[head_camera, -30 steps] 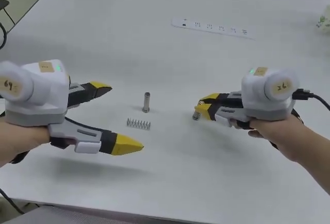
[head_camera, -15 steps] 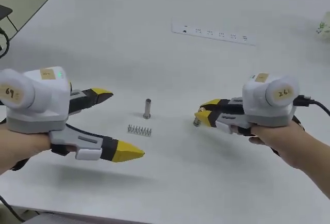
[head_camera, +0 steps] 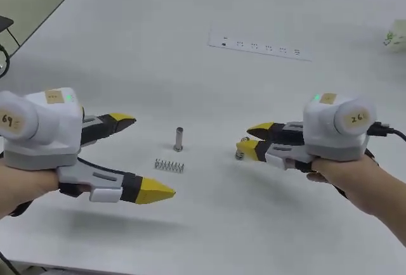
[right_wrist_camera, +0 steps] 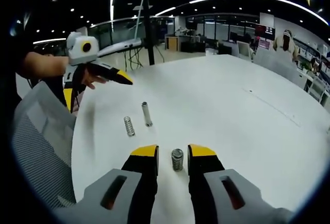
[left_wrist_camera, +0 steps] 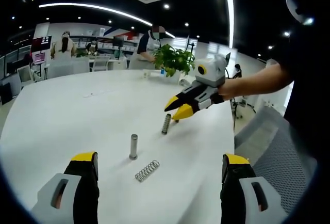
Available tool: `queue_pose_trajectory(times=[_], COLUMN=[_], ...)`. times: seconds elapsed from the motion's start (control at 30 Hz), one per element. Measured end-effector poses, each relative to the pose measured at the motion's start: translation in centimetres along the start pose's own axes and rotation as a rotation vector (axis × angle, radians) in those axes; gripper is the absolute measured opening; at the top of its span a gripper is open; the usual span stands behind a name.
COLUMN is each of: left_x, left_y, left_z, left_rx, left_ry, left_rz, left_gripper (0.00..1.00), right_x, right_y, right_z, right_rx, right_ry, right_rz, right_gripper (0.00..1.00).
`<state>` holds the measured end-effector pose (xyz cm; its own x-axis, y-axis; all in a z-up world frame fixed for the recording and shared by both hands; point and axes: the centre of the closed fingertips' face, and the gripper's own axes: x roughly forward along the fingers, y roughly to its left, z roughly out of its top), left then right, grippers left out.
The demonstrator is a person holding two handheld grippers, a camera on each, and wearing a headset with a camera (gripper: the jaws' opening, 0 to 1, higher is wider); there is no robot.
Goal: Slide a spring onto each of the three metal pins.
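A bare metal pin (head_camera: 179, 139) stands upright mid-table, with a loose spring (head_camera: 169, 166) lying just in front of it. My left gripper (head_camera: 144, 156) is wide open to their left, its jaws flanking the bare pin (left_wrist_camera: 133, 146) and the spring (left_wrist_camera: 147, 171) from a short distance. A second pin with a spring on it (head_camera: 240, 151) stands at the tips of my right gripper (head_camera: 250, 138). In the right gripper view this sprung pin (right_wrist_camera: 177, 159) sits in the gap of my right gripper (right_wrist_camera: 173, 154), whose jaws are slightly parted and clear of it.
A white power strip (head_camera: 257, 47) lies far back on the white table (head_camera: 209, 224). The near table edge runs just below both hands. A potted plant (left_wrist_camera: 175, 59) and people are beyond the table's far end.
My right gripper's jaws have parted a little around the sprung pin. The left gripper stays open in about the same place; the head camera has shifted slightly.
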<state>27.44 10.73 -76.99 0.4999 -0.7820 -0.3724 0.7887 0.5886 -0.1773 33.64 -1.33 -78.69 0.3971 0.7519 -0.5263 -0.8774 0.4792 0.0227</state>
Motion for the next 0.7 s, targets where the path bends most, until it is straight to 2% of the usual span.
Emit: queue_pose_trajectory(times=[0.13,0.4,0.7], left_x=[0.0,0.0,-0.1], left_y=[0.0,0.0,-0.2], left_z=[0.1,0.1,0.3], left_rx=[-0.006,-0.004,-0.001], left_ry=[-0.004,-0.006,-0.014], left_rz=[-0.001,0.0,-0.001], left_gripper=[0.97,0.98,0.98], right_x=[-1.0,-2.3,-3.3], right_y=[-0.2,-0.5,0.5], right_z=[0.9,1.3,1.7], right_rx=[0.045,0.049,0.053], right_ry=[-0.058,-0.096,-0.119], right_rz=[-0.011,-0.005,-0.008], right_gripper=[0.21,0.21,0.21])
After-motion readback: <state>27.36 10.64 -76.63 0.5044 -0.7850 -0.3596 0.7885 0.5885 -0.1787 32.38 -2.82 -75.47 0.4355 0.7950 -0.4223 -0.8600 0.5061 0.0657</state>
